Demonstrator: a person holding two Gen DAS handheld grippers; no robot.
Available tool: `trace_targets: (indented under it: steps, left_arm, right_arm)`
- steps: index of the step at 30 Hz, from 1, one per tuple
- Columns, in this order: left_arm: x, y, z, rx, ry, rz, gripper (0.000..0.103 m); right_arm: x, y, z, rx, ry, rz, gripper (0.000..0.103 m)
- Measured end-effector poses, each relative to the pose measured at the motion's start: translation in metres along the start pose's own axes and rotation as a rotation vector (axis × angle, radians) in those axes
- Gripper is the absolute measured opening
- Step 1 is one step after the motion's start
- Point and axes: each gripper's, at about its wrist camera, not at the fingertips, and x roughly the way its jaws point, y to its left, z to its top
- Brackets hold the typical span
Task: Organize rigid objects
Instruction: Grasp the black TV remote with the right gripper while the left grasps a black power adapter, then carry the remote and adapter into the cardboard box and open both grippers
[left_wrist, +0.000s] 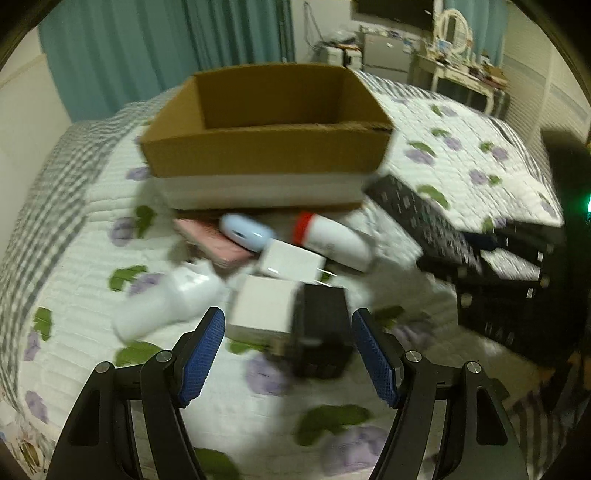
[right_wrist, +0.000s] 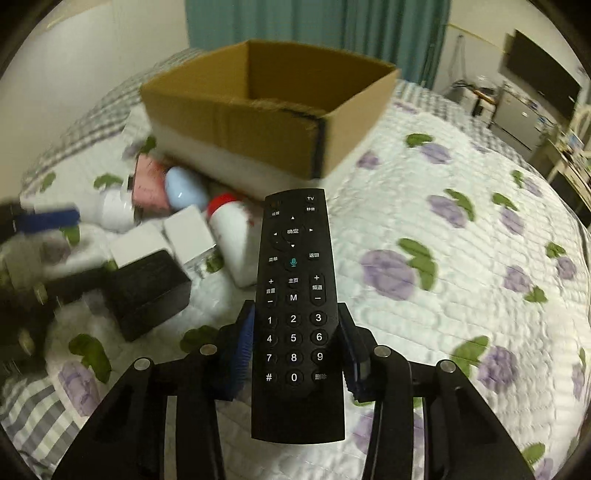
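An open cardboard box (left_wrist: 266, 147) (right_wrist: 236, 125) stands on the bed. In front of it lies a pile: a pink box (left_wrist: 218, 240), a light blue oval device (left_wrist: 245, 229), a white bottle with a red band (left_wrist: 332, 236), two white cubes (left_wrist: 264, 306) and a black box (left_wrist: 321, 332) (right_wrist: 147, 291). My left gripper (left_wrist: 288, 350) is open just above the black box and the near white cube. My right gripper (right_wrist: 295, 343) is shut on a black remote (right_wrist: 295, 295) and holds it above the quilt; the remote also shows in the left wrist view (left_wrist: 417, 214).
The bed has a white quilt (right_wrist: 443, 295) with purple flowers and a grey checked border. A white bottle (left_wrist: 166, 306) lies left of the pile. A dresser and cabinet (left_wrist: 454, 70) stand beyond the bed.
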Motion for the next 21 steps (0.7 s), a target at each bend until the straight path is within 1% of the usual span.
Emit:
trace_targets:
  steps: [1,3,7,9,10,11,12,13,14,16,19,21]
  left_arm:
    - [0.003,-0.006,-0.002,0.008,0.014,-0.008,0.074]
    - [0.011,-0.015,-0.004,0.022,0.036,-0.018,0.073]
    - [0.026,-0.027,-0.008,0.038,0.074,-0.016,0.071]
    - [0.031,-0.030,-0.010,0.050,0.083,-0.013,0.071]
    - [0.032,-0.033,-0.011,0.055,0.088,-0.008,0.065]
    - [0.034,-0.034,-0.012,0.065,0.088,0.016,0.056]
    - [0.035,-0.033,-0.011,0.066,0.089,0.029,0.052]
    - [0.036,-0.031,-0.011,0.060,0.092,0.040,0.042]
    - [0.036,-0.027,-0.010,0.046,0.095,0.041,0.039]
    - [0.036,-0.022,-0.010,0.031,0.094,0.025,0.039]
    - [0.033,-0.023,-0.009,0.033,0.079,0.027,0.038]
    - [0.028,-0.023,-0.009,0.030,0.071,0.013,0.038]
  right_arm:
    - [-0.006,-0.005,-0.001,0.020,-0.015,0.004,0.041]
    - [-0.005,-0.012,0.002,0.041,-0.029,0.000,0.041]
    - [-0.011,-0.022,-0.001,0.080,-0.053,0.013,0.041]
    - [-0.012,-0.020,0.001,0.088,-0.064,0.014,0.041]
    - [-0.013,-0.020,0.002,0.091,-0.067,0.016,0.041]
    - [-0.013,-0.021,0.002,0.092,-0.070,0.018,0.041]
    - [-0.014,-0.021,0.002,0.092,-0.071,0.019,0.041]
    - [-0.015,-0.022,0.002,0.093,-0.072,0.019,0.041]
    - [-0.015,-0.022,0.002,0.093,-0.073,0.019,0.041]
    - [-0.018,-0.022,0.003,0.094,-0.077,0.013,0.041]
    - [-0.023,-0.022,0.001,0.102,-0.083,0.002,0.041]
    - [-0.028,-0.021,0.000,0.108,-0.091,-0.009,0.041]
